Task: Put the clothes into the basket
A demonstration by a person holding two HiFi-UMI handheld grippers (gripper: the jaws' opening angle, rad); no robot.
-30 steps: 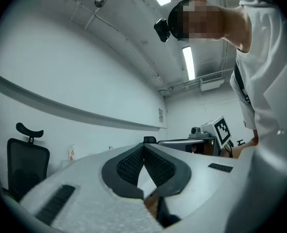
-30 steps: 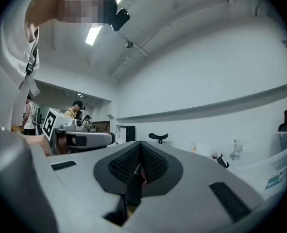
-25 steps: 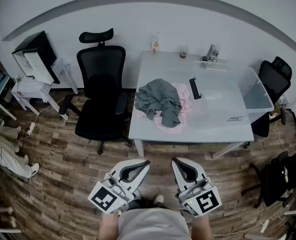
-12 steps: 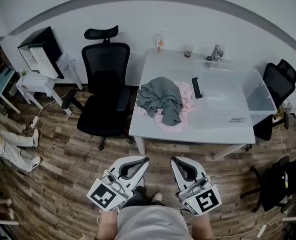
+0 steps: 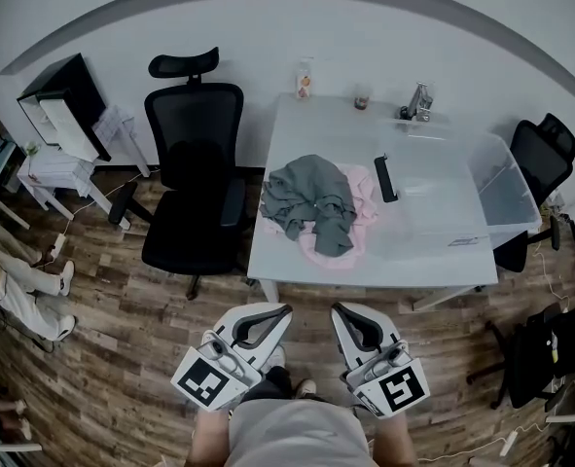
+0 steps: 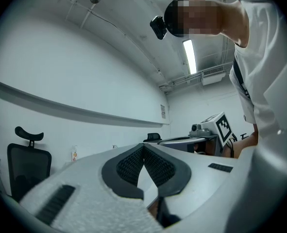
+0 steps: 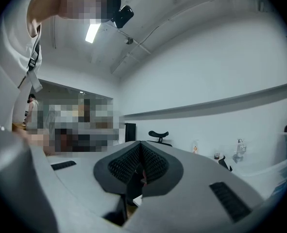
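A grey garment [image 5: 311,197] lies crumpled on top of a pink one [image 5: 357,224] at the left half of the white table [image 5: 433,256]. A clear plastic basket [image 5: 502,189] stands at the table's right end. Both grippers are held low and level in front of me, well short of the table. My left gripper [image 5: 284,310] [image 6: 143,147] has its jaws together with nothing between them. My right gripper [image 5: 338,310] [image 7: 141,144] is shut and empty as well.
A black office chair [image 5: 195,178] stands left of the table and another [image 5: 538,154] behind the basket. On the table are a black oblong object [image 5: 386,179], a bottle [image 5: 303,83], a cup [image 5: 362,98] and a paper [image 5: 462,242]. A shelf unit [image 5: 61,115] stands at far left.
The view has shifted a little and the table sits slightly nearer. Both grippers keep their place at the bottom of the head view and stay shut.
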